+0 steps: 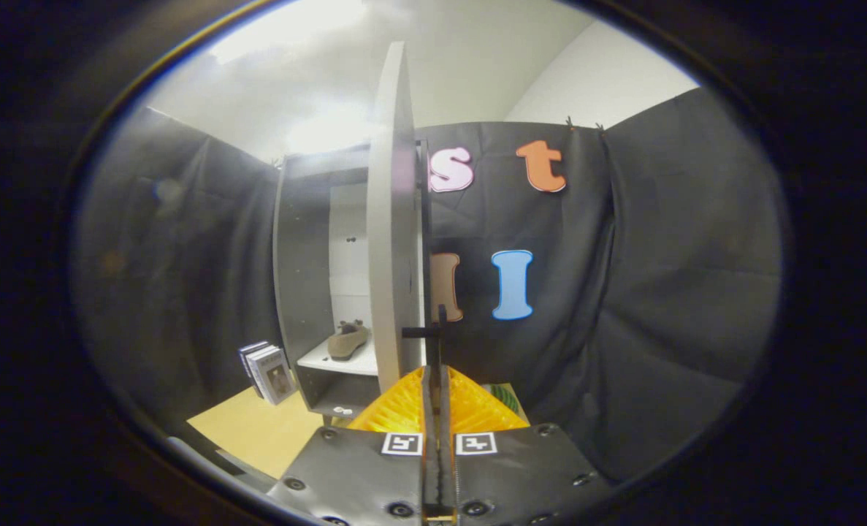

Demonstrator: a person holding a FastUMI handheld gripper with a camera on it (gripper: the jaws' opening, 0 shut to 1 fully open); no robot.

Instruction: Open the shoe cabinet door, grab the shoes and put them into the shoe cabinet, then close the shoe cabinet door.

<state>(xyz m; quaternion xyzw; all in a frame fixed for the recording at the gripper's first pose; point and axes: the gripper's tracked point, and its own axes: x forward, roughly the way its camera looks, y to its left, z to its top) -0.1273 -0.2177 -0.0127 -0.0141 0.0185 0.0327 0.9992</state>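
Note:
The dark shoe cabinet (303,248) stands against the booth wall with its pale door (393,219) swung open, edge-on toward me. A brown shoe (348,341) lies inside on the white shelf (334,361). The door's thin dark handle (433,330) sticks out from the door's lower edge, right at my fingertips. My gripper (435,374) has its fingers pressed together, and the handle's lower end runs down between them. The shoe sits to the left, beyond the door.
Several small books (269,372) lean against the cabinet's left side on the yellow tabletop (258,431). A green striped object (506,398) peeks out to the right of my fingers. Black cloth walls close in left, behind and right.

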